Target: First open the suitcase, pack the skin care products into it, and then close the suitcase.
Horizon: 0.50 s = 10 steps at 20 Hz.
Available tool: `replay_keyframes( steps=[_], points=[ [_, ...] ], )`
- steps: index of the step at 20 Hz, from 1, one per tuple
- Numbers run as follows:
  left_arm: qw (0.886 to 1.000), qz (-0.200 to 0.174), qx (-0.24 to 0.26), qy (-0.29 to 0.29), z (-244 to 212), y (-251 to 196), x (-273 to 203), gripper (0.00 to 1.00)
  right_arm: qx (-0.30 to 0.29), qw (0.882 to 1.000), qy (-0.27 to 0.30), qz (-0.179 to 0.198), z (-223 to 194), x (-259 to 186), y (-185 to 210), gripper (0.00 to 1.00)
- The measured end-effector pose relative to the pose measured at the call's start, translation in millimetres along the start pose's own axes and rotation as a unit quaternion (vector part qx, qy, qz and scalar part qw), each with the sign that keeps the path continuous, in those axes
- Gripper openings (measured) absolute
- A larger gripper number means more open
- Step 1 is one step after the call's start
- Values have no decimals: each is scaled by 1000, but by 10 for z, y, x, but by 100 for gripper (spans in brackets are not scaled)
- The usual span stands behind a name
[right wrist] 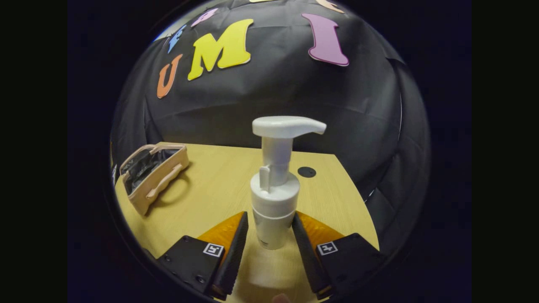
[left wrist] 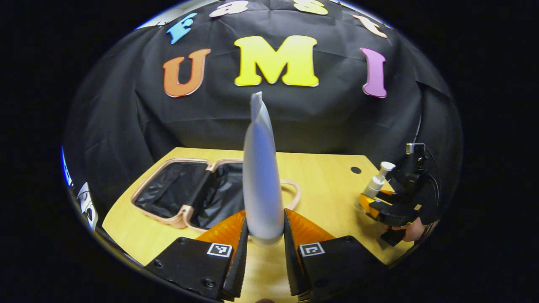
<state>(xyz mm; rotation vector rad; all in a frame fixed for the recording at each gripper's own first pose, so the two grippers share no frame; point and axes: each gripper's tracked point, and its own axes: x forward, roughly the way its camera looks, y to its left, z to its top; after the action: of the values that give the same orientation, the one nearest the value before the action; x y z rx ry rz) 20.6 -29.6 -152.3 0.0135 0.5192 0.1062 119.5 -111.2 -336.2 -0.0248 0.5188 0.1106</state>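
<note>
Left gripper (left wrist: 264, 235) clenched on an upright white tube (left wrist: 262, 176); right gripper (right wrist: 269, 237) clasps a white pump bottle (right wrist: 274, 189).

The tube's lower end sits between the fingers and hides part of the open suitcase (left wrist: 185, 195), which lies far left on the wooden table (left wrist: 328, 185). The left gripper view also shows the right gripper at far right, its hand partly cut off. Whether the bottle's base touches the table is unclear.

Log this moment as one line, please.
suitcase: open on table | left gripper: shut on tube, upright | right gripper: around pump bottle, contact unclear
</note>
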Motion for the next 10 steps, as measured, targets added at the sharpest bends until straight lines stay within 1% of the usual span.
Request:
replay_keyframes(
  steps=[1,3,4,5,7,8,10],
  points=[
    [1000,9,-5,4,-12,131,4,44,-4,1000,3,-3,-14,25,0,60],
    [1000,21,-7,9,-18,337,0,44,-13,1000,2,-12,-13,44,-20,61],
    [1000,23,-7,10,-9,421,10,44,-11,1000,7,-14,-13,60,-18,52],
    [1000,21,-7,11,6,478,32,44,-10,1000,10,-18,2,98,-18,52],
    [1000,12,-1,12,67,580,137,44,-7,999,24,-30,9,48,-23,49],
    [1000,2,1,11,93,640,189,43,3,999,27,-30,59,-22,-13,48],
    [999,-40,-2,18,127,614,288,44,16,999,24,-27,230,-266,54,46]
  ],
)
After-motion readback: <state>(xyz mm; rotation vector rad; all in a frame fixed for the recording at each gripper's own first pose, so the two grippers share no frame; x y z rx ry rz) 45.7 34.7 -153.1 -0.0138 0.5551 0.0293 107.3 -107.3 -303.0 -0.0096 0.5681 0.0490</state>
